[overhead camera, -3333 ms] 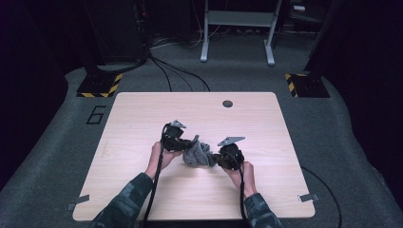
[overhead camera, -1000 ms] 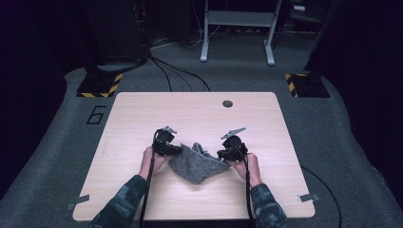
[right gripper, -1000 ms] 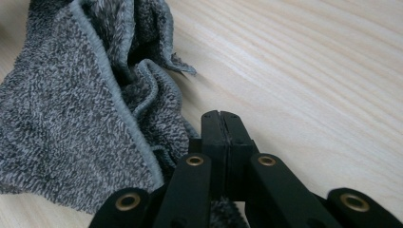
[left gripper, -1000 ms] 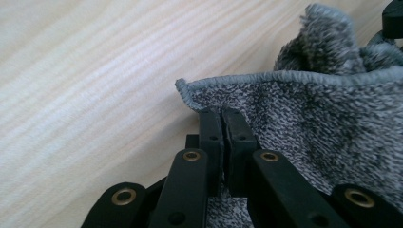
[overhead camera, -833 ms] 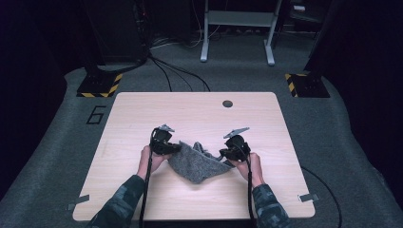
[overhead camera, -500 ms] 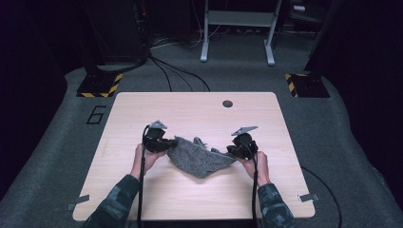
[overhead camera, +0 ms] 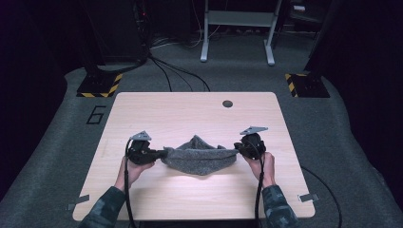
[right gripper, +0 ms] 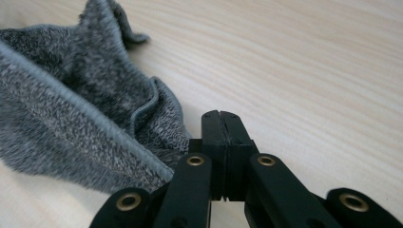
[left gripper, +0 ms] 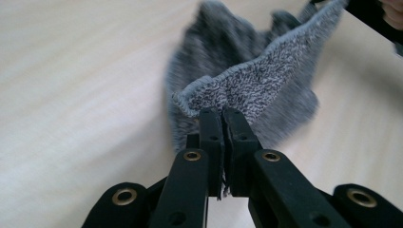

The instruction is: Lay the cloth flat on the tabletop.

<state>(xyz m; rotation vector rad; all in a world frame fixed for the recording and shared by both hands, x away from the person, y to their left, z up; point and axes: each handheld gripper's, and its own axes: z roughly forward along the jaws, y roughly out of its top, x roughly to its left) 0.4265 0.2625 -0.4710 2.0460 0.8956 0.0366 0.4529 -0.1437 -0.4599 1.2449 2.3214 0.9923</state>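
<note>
Nearest the camera in the high view, two forearms in camouflage-patterned sleeves come in over the near edge of a pale, rounded-corner wooden surface (overhead camera: 190,199). Each hand holds a black two-jaw gripper with a cable trailing back toward the person. Between them hangs a grey, speckled, fuzzy cloth with a stitched hem (overhead camera: 199,156), pulled out into a band, its lower middle sagging onto the surface and a small peak rising at its top edge. The left gripper (overhead camera: 159,154) sits at the cloth's left end; in the left gripper view its jaws are pressed together on the cloth's hemmed corner (left gripper: 204,97). The right gripper (overhead camera: 237,149) sits at the cloth's right end; in the right gripper view its jaws are fully together, and the cloth's hemmed edge (right gripper: 71,114) runs in beside and beneath them, so the pinch itself is hidden. Beyond the cloth, near the far edge of the surface, is a small, dark, round grommet hole (overhead camera: 227,103).
</note>
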